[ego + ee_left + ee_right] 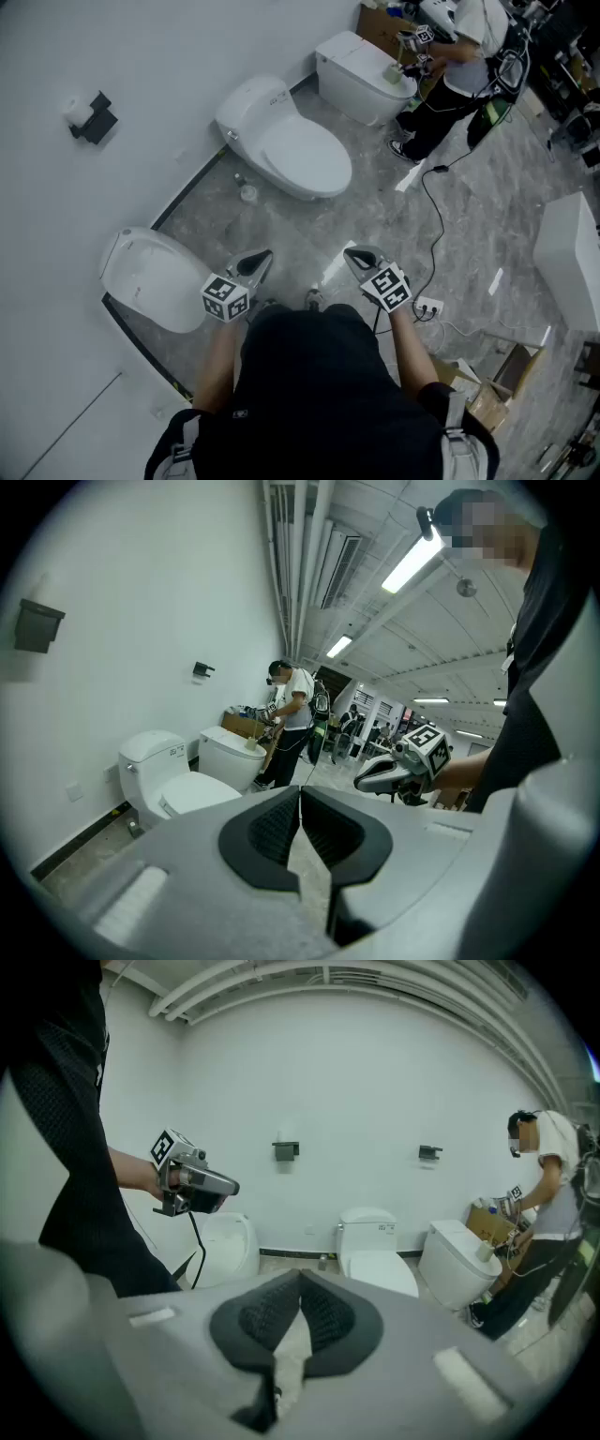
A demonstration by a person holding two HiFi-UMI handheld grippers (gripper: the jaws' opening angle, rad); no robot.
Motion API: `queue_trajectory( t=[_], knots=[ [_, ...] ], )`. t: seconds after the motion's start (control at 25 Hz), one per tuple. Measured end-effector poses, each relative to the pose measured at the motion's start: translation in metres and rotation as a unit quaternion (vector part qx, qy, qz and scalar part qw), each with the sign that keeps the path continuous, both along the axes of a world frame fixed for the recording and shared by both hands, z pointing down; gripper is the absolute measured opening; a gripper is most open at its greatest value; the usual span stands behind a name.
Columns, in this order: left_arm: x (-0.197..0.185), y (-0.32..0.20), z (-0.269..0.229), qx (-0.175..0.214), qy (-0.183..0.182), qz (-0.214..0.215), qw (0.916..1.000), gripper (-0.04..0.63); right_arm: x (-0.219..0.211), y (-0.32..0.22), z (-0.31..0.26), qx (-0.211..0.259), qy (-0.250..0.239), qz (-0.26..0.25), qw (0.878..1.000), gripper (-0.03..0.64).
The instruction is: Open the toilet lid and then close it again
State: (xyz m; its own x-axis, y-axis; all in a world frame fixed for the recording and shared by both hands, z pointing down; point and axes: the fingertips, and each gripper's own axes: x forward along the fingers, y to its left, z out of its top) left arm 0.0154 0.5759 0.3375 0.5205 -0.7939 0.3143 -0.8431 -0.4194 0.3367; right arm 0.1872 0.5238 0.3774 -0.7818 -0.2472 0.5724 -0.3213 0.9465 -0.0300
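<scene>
Evidently idle: left gripper (258, 262) and right gripper (361, 255) fingers clenched empty; white ceramic toilet (155, 281) untouched left of them, lid seemingly down.

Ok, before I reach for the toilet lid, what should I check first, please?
1. Left gripper empty, jaws shut: ok.
2. Right gripper empty, jaws shut: ok.
3. Nearest toilet close on the left, nothing on it: ok.
4. Whether its lid is up or down: cannot tell.
5. Floor cable away from that toilet: ok.
6. Other person apart, at the far toilet: ok.
</scene>
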Motion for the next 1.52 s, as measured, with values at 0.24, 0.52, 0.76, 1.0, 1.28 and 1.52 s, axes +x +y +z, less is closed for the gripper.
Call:
queue_trajectory(
  t=[0.24, 0.52, 0.76, 1.0, 1.28, 1.52],
  knots=[
    [0.015, -0.005, 0.004, -0.001, -0.002, -0.017, 0.9999, 0.015, 0.013, -0.005, 0.004, 0.006, 0.005, -0.023, 1.0, 0.003],
    [0.041, -0.007, 0.006, 0.002, -0.01, -0.02, 0.9997, 0.015, 0.034, -0.013, 0.011, 0.001, -0.002, -0.022, 1.0, 0.003],
    [0.048, -0.002, 0.011, -0.003, -0.015, -0.03, 0.9994, 0.015, 0.041, -0.015, 0.02, -0.009, -0.006, -0.025, 1.0, 0.003],
    [0.045, -0.003, 0.016, -0.012, -0.012, -0.042, 0.999, 0.015, 0.041, -0.018, 0.028, -0.021, -0.003, -0.033, 0.999, 0.003],
    [0.035, -0.022, 0.021, -0.013, -0.009, -0.031, 0.9994, 0.015, 0.031, -0.032, 0.036, -0.027, 0.006, -0.026, 0.999, 0.003],
    [0.011, -0.053, 0.022, -0.013, -0.003, -0.019, 0.9997, 0.015, 0.014, -0.055, 0.04, -0.033, 0.013, -0.004, 0.999, 0.003]
  ],
)
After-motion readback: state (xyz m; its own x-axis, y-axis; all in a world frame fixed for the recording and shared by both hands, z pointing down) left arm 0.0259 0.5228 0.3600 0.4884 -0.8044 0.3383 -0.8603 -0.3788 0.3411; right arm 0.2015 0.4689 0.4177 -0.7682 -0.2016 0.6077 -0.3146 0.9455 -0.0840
